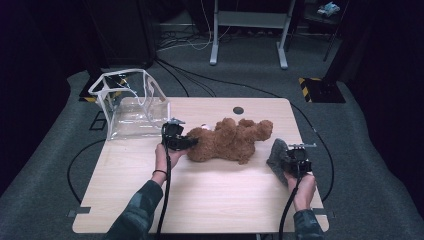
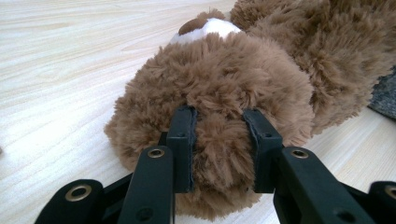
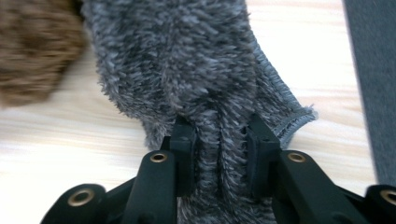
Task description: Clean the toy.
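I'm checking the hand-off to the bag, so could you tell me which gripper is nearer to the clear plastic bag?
Left. The left gripper grips the teddy bear just right of the clear plastic bag; the right gripper holds the grey cloth near the table's far right edge.

A lab room is shown: a wooden table (image 1: 210, 200) is set on grey carpet (image 1: 370, 165), with black cables (image 1: 200, 80) and dark curtains (image 1: 30, 50) around.

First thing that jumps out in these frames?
The brown teddy bear lying mid-table, its fur pinched by the left tool. To its right, near the table edge, the right tool clamps a fuzzy grey cloth. A clear plastic bag stands open at the table's far left corner.
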Tool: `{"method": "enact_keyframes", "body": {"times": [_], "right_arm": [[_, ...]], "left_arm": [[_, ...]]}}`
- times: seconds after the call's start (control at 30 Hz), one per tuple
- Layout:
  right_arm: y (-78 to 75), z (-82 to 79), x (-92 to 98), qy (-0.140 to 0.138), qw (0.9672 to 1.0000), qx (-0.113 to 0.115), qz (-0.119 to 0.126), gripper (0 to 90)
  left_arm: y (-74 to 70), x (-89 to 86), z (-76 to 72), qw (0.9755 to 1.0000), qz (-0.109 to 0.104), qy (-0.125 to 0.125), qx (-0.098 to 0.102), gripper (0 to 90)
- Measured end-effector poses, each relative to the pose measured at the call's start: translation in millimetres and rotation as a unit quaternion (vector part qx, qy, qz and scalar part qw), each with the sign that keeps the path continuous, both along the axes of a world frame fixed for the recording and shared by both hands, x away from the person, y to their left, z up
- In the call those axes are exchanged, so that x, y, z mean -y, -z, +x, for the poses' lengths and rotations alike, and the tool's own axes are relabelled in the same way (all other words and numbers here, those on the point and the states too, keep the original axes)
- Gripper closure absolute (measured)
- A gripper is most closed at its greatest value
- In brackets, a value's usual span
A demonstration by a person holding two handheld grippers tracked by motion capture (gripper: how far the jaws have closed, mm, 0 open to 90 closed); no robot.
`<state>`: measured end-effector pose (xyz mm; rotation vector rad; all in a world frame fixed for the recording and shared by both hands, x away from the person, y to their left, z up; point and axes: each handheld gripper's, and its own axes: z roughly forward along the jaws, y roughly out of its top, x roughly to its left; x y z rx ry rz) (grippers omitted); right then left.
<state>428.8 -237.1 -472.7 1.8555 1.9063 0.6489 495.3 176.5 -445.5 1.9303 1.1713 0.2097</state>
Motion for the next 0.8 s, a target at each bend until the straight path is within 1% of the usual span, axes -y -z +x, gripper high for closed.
{"method": "enact_keyframes", "body": {"times": [0.03, 0.07, 0.1, 0.13, 0.17, 0.2, 0.23, 0.3, 0.33, 0.37, 0.43, 0.47, 0.5, 0.53, 0.57, 0.6, 0.63, 0.67, 0.7, 0.73, 0.77, 0.8], "right_arm": [[1.4, 1.4, 3.8, 0.005, 1.0000, -0.002, -0.004, 63.0], [2.3, 2.8, 6.6, 0.015, 0.9998, -0.011, -0.006, 59.0], [2.6, 3.4, 8.0, 0.017, 0.9998, -0.012, -0.007, 55.7], [2.8, 4.7, 11.1, 0.022, 0.9996, -0.015, -0.010, 49.3], [1.9, 5.1, 11.2, 0.029, 0.9994, -0.016, -0.007, 45.6], [-0.6, 4.9, 12.3, 0.029, 0.9995, -0.010, -0.005, 38.4], [-4.0, 3.9, 10.9, 0.029, 0.9996, -0.006, -0.001, 33.4], [-11.8, 1.5, 8.0, 0.018, 0.9998, 0.009, 0.005, 26.8], [-18.5, 0.0, 4.3, 0.008, 0.9998, 0.016, 0.011, 21.8], [-23.9, -1.3, 1.3, -0.002, 0.9995, 0.027, 0.015, 20.2], [-32.8, -3.1, -5.5, -0.026, 0.9986, 0.040, 0.023, 16.9], [-37.8, -3.8, -11.1, -0.042, 0.9975, 0.044, 0.035, 16.3], [-39.5, -3.3, -13.2, -0.057, 0.9964, 0.051, 0.038, 16.1], [-42.3, -3.3, -18.5, -0.067, 0.9952, 0.054, 0.046, 15.9], [-43.1, -3.0, -21.1, -0.076, 0.9943, 0.057, 0.049, 15.8], [-43.6, -2.1, -25.9, -0.089, 0.9929, 0.055, 0.057, 15.6], [-43.3, -1.1, -28.6, -0.095, 0.9925, 0.055, 0.054, 15.5], [-43.0, -0.1, -33.0, -0.105, 0.9915, 0.056, 0.054, 15.5], [-42.6, 0.6, -36.1, -0.110, 0.9907, 0.054, 0.059, 15.2], [-41.5, 1.8, -37.9, -0.115, 0.9902, 0.058, 0.054, 14.8], [-40.8, 2.5, -40.1, -0.122, 0.9895, 0.054, 0.057, 14.8], [-39.9, 3.5, -42.1, -0.122, 0.9895, 0.053, 0.056, 14.8]], "left_arm": [[0.0, 0.0, 0.0, 1.0000, 0.000, 0.000, 0.000, 67.6], [0.0, 0.0, 0.0, 1.0000, 0.000, 0.000, 0.000, 67.3], [-0.1, 0.0, 0.0, 1.0000, 0.000, 0.000, 0.000, 67.0], [-0.2, -0.2, 0.0, 1.0000, 0.001, 0.000, 0.001, 66.3], [-0.2, -0.5, 0.0, 1.0000, 0.001, 0.001, 0.001, 65.9], [-0.3, -0.7, 0.0, 1.0000, 0.001, 0.001, 0.001, 65.4], [-0.3, -1.5, 0.2, 1.0000, 0.005, 0.004, 0.001, 64.7], [-0.3, -1.3, 0.2, 1.0000, 0.004, 0.003, 0.002, 64.0], [-0.4, -1.2, 0.1, 1.0000, 0.005, 0.003, 0.001, 63.5], [-0.2, -0.5, -0.1, 1.0000, 0.002, 0.000, 0.001, 63.2], [-0.1, -0.2, -0.1, 1.0000, 0.002, -0.001, 0.001, 62.2], [-0.1, -0.3, -0.1, 1.0000, 0.001, -0.001, 0.001, 61.9], [-0.3, -0.6, -0.2, 1.0000, 0.003, 0.000, 0.001, 61.6], [-0.3, -0.2, -0.3, 1.0000, 0.002, -0.002, 0.001, 61.1], [-0.6, -0.5, -0.4, 1.0000, 0.003, 0.000, 0.002, 60.6], [-0.8, -0.8, -0.5, 1.0000, 0.006, 0.002, 0.002, 60.0], [-1.3, -0.4, -1.0, 1.0000, 0.006, 0.000, 0.000, 59.4], [-1.6, -0.3, -1.1, 1.0000, 0.008, 0.000, 0.000, 57.6], [-1.5, 1.0, -1.4, 1.0000, 0.004, -0.004, 0.001, 57.0], [-1.7, 0.8, -1.5, 1.0000, 0.005, -0.004, 0.001, 56.6], [-1.9, 0.1, -1.5, 1.0000, 0.009, -0.003, 0.000, 55.2], [-1.9, -0.2, -1.3, 0.9999, 0.010, -0.001, -0.001, 54.7]]}}
